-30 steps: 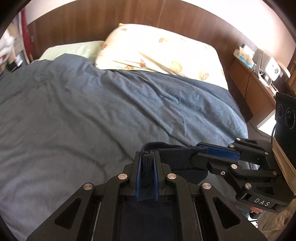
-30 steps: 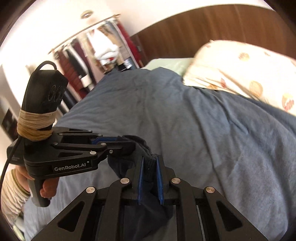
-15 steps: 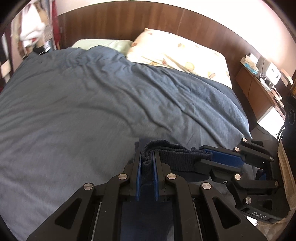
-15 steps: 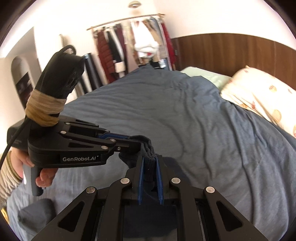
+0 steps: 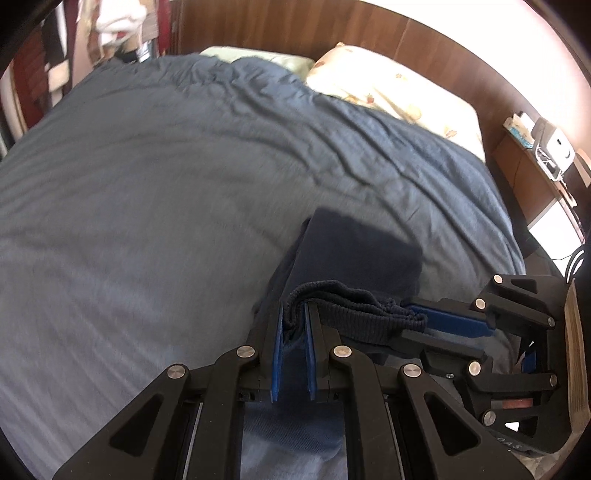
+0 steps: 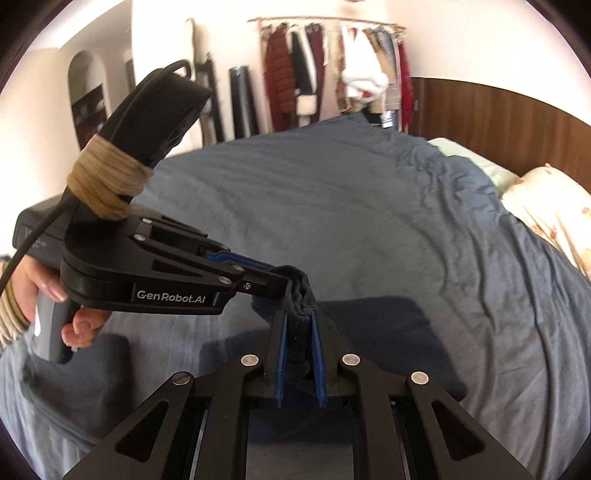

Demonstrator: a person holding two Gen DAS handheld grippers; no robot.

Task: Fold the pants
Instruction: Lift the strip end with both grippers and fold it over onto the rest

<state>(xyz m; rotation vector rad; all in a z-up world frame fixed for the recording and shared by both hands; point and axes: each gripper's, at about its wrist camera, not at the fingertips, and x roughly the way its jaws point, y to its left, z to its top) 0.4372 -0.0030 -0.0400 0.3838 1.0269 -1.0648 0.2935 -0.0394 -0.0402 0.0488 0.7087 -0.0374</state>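
Both tongs are clenched on the ribbed waistband of the dark pants (image 5: pixel 354 254): left tongs (image 5: pixel 293 317) and right tongs (image 6: pixel 299 321) close together (cloth trailing onto the blue-covered bed (image 5: pixel 166 177)).

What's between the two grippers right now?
In the left wrist view, the pants' ribbed waistband spans from the left gripper to the right gripper.

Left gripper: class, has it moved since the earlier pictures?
Yes. The left gripper, clamped on the dark navy pants' ribbed waistband, swung away from the floral cream pillow, towards the hanging clothes.
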